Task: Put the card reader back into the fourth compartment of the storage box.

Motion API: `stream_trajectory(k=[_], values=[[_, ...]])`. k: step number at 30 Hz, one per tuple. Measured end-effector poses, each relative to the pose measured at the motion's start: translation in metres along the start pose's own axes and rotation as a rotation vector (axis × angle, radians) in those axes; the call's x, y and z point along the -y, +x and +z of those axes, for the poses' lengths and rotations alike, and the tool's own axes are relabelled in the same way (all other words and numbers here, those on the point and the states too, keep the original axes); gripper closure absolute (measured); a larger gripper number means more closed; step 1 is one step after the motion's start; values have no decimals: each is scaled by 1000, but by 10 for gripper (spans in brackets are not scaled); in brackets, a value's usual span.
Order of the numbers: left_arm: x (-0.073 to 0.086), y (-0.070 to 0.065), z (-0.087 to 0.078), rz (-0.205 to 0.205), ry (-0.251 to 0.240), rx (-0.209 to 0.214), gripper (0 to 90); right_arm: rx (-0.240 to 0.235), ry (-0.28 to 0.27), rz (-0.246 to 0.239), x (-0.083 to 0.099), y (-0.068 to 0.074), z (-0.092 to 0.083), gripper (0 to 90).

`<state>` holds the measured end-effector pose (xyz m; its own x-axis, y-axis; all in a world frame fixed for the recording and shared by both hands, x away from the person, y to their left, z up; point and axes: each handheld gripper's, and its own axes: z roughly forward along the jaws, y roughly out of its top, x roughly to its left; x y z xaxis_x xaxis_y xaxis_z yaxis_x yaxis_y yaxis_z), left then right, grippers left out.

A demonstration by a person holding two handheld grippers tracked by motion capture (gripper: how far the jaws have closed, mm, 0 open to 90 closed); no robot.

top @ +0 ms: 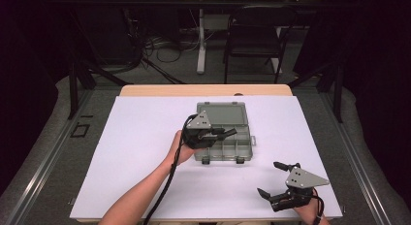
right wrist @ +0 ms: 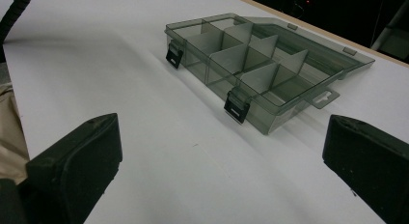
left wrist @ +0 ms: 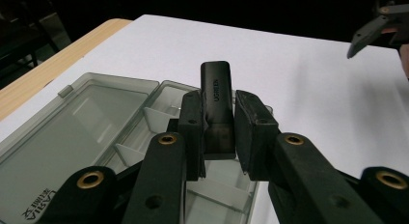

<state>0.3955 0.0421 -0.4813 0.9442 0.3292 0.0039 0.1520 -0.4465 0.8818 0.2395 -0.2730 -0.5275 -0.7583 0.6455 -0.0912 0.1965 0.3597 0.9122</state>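
A small black adapter point(left wrist: 216, 104) with pale lettering stands clamped between the left gripper's point(left wrist: 218, 119) jaws, hanging over the open compartment box point(right wrist: 270, 69). It looks ready to drop into a cell; none seems filled yet. The right gripper point(top: 277, 179) rests apart, jaws spread wide and empty.

Dark room: black chair point(top: 255, 38) and floor cables point(top: 160, 53) behind the table.

The adapter's point(left wrist: 217, 108) lower end is hidden between the jaws.
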Motion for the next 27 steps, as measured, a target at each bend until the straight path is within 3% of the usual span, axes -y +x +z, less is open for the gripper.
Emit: stream_trajectory(k=[14,27], values=[[-4,7,19,-88,4,-73,743,-2,9,3,0,0,0,0],[-11,8,38,-124,8,-103,743,2,14,3,1,0,0,0]])
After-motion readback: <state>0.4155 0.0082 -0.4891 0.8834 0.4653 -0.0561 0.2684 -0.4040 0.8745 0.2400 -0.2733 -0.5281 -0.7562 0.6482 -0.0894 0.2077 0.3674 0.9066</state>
